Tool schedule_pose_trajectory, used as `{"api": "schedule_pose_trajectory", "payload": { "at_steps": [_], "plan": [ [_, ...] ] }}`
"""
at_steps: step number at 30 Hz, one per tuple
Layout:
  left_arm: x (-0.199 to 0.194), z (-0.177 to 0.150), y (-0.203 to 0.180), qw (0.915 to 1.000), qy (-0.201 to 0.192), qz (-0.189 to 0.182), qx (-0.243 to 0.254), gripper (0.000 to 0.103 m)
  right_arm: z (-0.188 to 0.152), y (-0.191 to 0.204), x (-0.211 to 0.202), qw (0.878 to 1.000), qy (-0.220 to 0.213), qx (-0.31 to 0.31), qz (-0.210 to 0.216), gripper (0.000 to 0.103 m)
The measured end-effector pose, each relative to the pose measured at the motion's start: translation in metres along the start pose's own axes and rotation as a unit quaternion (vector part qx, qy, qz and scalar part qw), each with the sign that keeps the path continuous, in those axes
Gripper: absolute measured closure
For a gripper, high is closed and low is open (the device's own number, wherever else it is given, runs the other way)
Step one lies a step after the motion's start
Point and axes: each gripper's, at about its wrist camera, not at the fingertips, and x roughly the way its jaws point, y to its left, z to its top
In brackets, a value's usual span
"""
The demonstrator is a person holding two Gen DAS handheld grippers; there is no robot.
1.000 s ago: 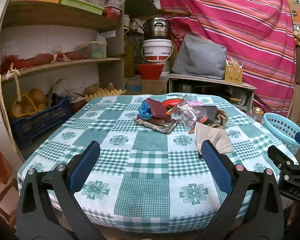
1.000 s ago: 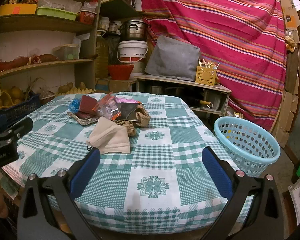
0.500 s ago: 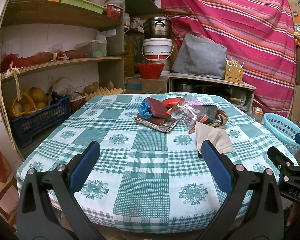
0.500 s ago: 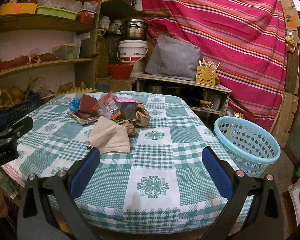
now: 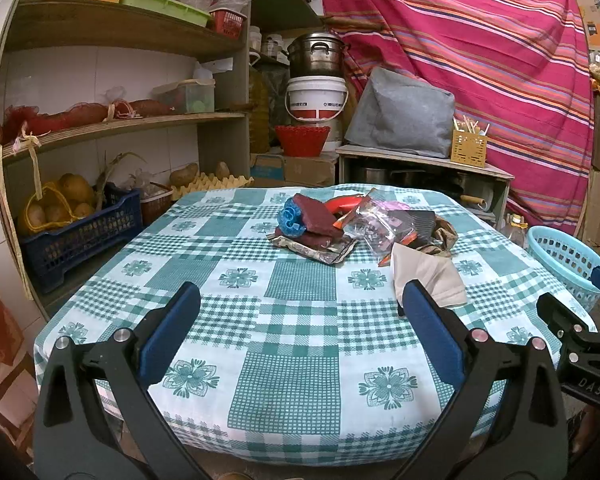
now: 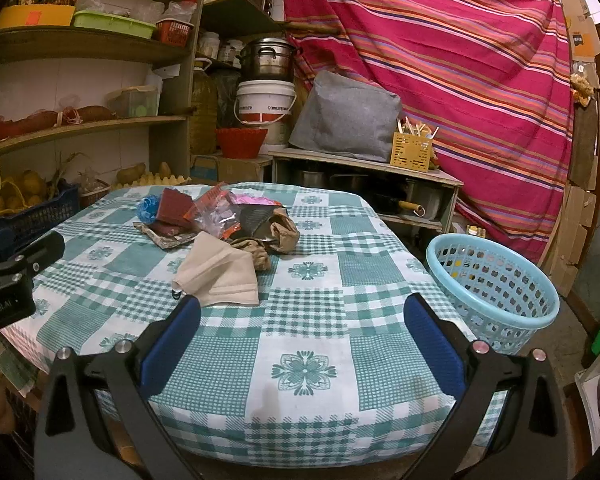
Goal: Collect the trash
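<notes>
Through the left wrist camera my left gripper (image 5: 300, 312) hangs spread and empty, barely moved in the last second, the trash pile (image 5: 364, 228) well ahead on the table (image 5: 292, 392). Through the right, my right gripper (image 6: 300, 314) gapes empty too, near the beige cloth (image 6: 220, 270), basket (image 6: 496, 284) beside the table; collection hasn't started.

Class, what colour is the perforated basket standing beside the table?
Light blue. The basket shows best in the right wrist view, off the table's right side.
</notes>
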Motion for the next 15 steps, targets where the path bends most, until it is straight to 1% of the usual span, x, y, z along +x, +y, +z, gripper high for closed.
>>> {"api": "schedule_pose_trajectory", "payload": {
  "at_steps": [15],
  "plan": [
    [-0.0001, -0.0006, 0.0012, 1.0000, 0.000, -0.001, 0.001, 0.005, 0.0001, -0.0006, 0.0002, 1.000, 0.002, -0.001, -0.001, 0.004]
  ]
}}
